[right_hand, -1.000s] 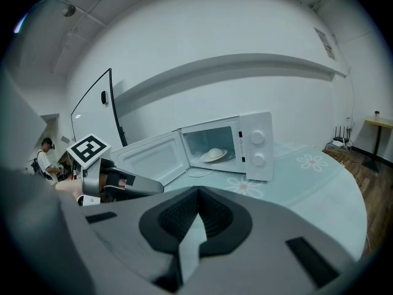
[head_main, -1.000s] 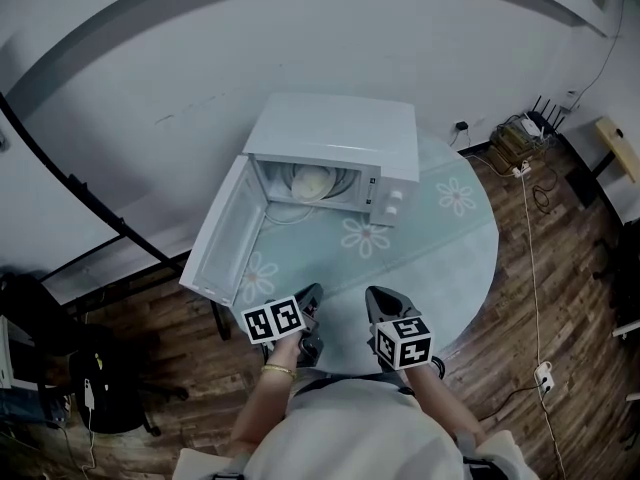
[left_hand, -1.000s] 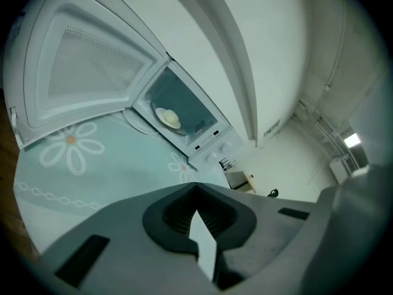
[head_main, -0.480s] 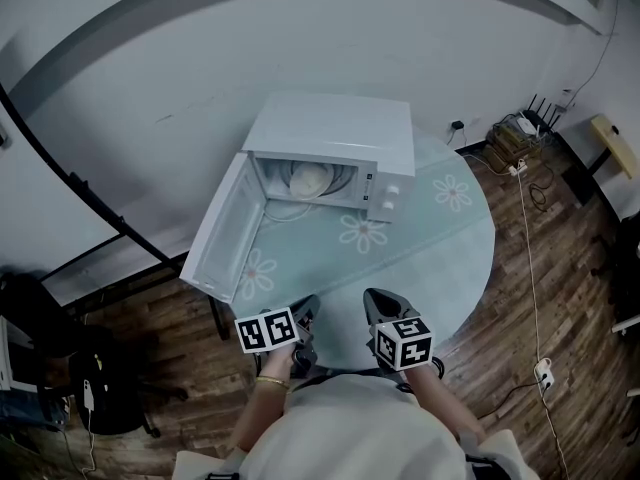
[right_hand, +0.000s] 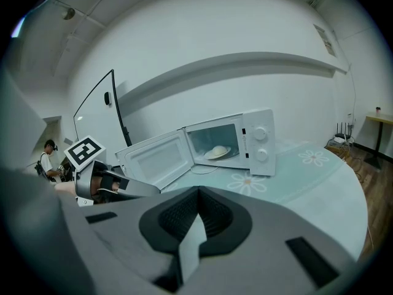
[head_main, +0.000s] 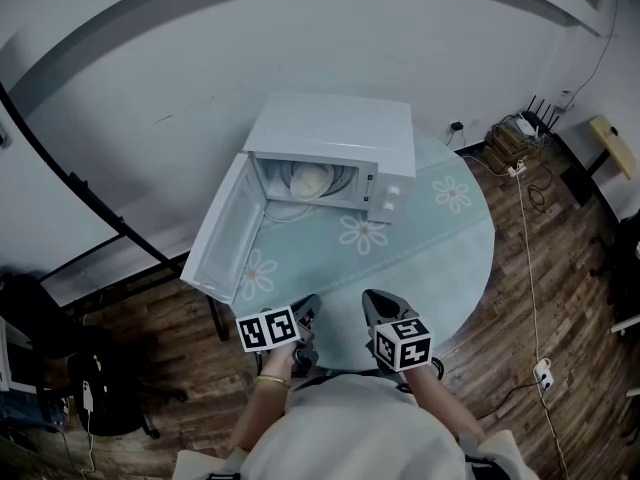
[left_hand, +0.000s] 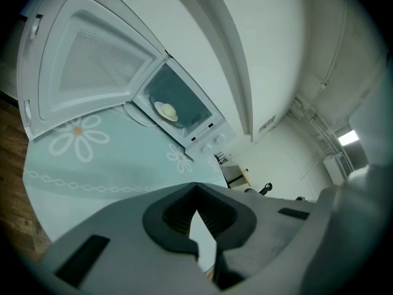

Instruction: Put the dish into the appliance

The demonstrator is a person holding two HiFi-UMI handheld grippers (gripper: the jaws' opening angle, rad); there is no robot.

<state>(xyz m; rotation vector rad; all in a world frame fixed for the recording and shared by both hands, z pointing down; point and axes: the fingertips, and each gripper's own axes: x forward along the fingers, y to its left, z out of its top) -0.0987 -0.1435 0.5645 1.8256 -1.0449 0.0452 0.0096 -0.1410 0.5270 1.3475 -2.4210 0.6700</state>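
A white microwave (head_main: 335,148) stands at the back of the round table with its door (head_main: 222,236) swung wide open to the left. A pale dish (head_main: 309,180) with a domed mound on it sits inside the cavity; it also shows in the left gripper view as dish (left_hand: 166,110) and in the right gripper view as dish (right_hand: 217,152). Both grippers hover at the table's near edge, well short of the microwave. My left gripper (head_main: 306,313) (left_hand: 196,189) is shut and holds nothing. My right gripper (head_main: 378,302) (right_hand: 198,192) is shut and empty too.
The table (head_main: 455,248) wears a pale green cloth with white flowers. Cables and a power strip (head_main: 520,168) lie on the wooden floor at the right. A dark chair (head_main: 95,388) stands at the left. A person (right_hand: 48,158) stands far off.
My left gripper has drawn back slightly toward the person at the table's edge. The right gripper, the microwave and the dish stand as before.
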